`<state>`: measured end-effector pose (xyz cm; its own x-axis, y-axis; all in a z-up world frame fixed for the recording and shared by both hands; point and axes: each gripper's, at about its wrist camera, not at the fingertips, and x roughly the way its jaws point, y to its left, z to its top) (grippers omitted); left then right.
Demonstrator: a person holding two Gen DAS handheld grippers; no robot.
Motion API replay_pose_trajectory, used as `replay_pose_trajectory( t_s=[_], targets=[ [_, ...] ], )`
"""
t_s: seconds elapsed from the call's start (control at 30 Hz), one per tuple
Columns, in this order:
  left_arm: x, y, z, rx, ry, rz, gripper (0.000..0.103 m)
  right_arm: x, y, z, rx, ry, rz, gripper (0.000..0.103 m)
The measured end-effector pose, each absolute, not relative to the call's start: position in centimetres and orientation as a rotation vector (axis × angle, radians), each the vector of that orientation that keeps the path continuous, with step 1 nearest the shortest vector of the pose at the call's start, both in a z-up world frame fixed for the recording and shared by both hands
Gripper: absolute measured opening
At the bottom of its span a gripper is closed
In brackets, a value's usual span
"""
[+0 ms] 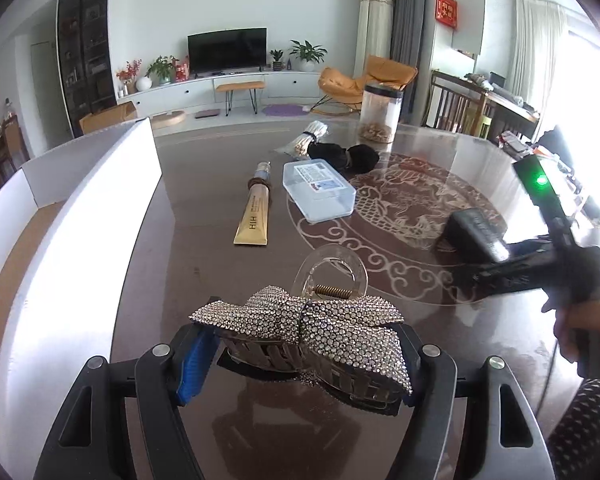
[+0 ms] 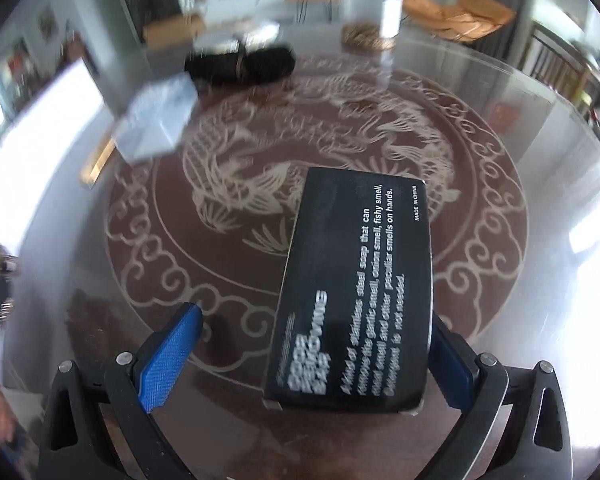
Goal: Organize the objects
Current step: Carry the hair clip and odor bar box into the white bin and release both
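Observation:
My left gripper (image 1: 300, 356) is shut on a rhinestone bow hair clip (image 1: 300, 324) and holds it above the dark table, beside the white box (image 1: 80, 240) at the left. My right gripper (image 2: 316, 340) is open around a black soap box (image 2: 356, 288) printed with white text; the box lies against the right finger, and the left pad (image 2: 168, 356) stands apart from it. In the left wrist view the right gripper (image 1: 512, 264) and black box (image 1: 476, 236) show at the right. A gold tube (image 1: 254, 212), a clear plastic case (image 1: 318, 190) and a black bundle (image 1: 348, 156) lie farther back.
A clear jar (image 1: 380, 114) and a bundle of pale sticks (image 1: 308, 140) stand near the table's far edge. The round table (image 1: 228, 280) has a glass top with a dragon pattern. The white box's tall wall runs along the left side.

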<state>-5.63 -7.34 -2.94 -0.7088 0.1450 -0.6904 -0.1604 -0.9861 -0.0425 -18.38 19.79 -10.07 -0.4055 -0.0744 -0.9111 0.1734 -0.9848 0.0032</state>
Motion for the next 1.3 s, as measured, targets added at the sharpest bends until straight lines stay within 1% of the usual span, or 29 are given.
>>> replay_pose_trajectory(
  t_s=[0.03, 0.07, 0.1, 0.27, 0.37, 0.4, 0.43, 0.47, 0.57, 0.63, 0.73, 0.77, 0.8, 0.87, 0.9, 0.97, 1.0, 1.07, 1.13, 1.3],
  targets=[
    [-5.2, -7.5, -2.5, -1.099, 0.035, 2.760, 0.071, -18.4, 19.9, -10.0, 1.621, 0.135, -2.522, 0.077],
    [-4.9, -7.6, -2.3, -1.090, 0.042, 2.763, 0.071, -18.4, 20.0, -9.6, 1.614, 0.121, -2.533, 0.061],
    [-4.6, -7.7, -1.9, -1.078, 0.054, 2.768, 0.071, -18.6, 20.3, -9.5, 1.620, 0.085, -2.526, 0.060],
    [-2.7, -8.8, -0.2, -1.033, 0.050, 2.787, 0.071, -18.5, 22.0, -9.0, 1.626, -0.152, -2.477, 0.059],
    [-1.7, -9.3, 0.8, -1.002, 0.060, 2.799, 0.071, -17.1, 22.8, -8.7, 1.593, -0.372, -2.402, 0.059],
    [-1.5, -9.5, 1.1, -0.999, 0.063, 2.799, 0.071, -16.6, 22.7, -8.5, 1.582, -0.391, -2.390, 0.059],
    [-1.3, -9.6, 1.2, -0.997, 0.064, 2.796, 0.071, -16.0, 22.2, -8.2, 1.579, -0.365, -2.392, 0.059],
    [-1.2, -9.7, 1.3, -0.998, 0.063, 2.792, 0.071, -15.3, 21.4, -8.0, 1.582, -0.300, -2.399, 0.059],
    [-0.8, -9.7, 1.4, -0.997, 0.062, 2.789, 0.071, -13.1, 18.4, -8.0, 1.596, -0.025, -2.412, 0.059],
    [-0.6, -9.7, 1.3, -1.004, 0.056, 2.786, 0.071, -11.9, 16.6, -8.3, 1.611, 0.119, -2.407, 0.059],
    [-0.5, -9.6, 1.2, -1.016, 0.036, 2.775, 0.071, -11.3, 16.1, -8.5, 1.617, 0.189, -2.412, 0.062],
    [-0.4, -9.6, 1.2, -1.017, 0.034, 2.772, 0.071, -11.4, 16.0, -8.4, 1.627, 0.195, -2.414, 0.069],
    [-0.4, -9.5, 1.3, -1.016, 0.037, 2.771, 0.071, -11.6, 16.1, -8.4, 1.631, 0.188, -2.419, 0.078],
    [-0.2, -9.4, 1.5, -1.012, 0.044, 2.772, 0.071, -12.2, 16.5, -8.2, 1.625, 0.173, -2.429, 0.083],
    [-0.2, -9.5, 1.6, -1.012, 0.043, 2.772, 0.071, -12.6, 16.6, -8.3, 1.628, 0.163, -2.427, 0.083],
    [-0.1, -9.5, 1.7, -1.010, 0.037, 2.772, 0.071, -13.8, 16.7, -8.7, 1.638, 0.121, -2.404, 0.083],
    [0.0, -9.6, 1.9, -1.007, 0.032, 2.774, 0.071, -14.0, 17.1, -8.9, 1.639, 0.082, -2.391, 0.077],
    [0.2, -9.8, 2.2, -1.000, 0.025, 2.777, 0.071, -14.1, 17.6, -9.0, 1.620, 0.044, -2.416, 0.059],
    [0.3, -10.1, 2.5, -0.996, 0.015, 2.780, 0.071, -14.2, 18.3, -9.0, 1.625, -0.020, -2.413, 0.059],
    [0.8, -11.5, 3.9, -0.974, -0.045, 2.799, 0.071, -13.4, 21.0, -8.4, 1.582, -0.345, -2.343, 0.059]
  ],
)
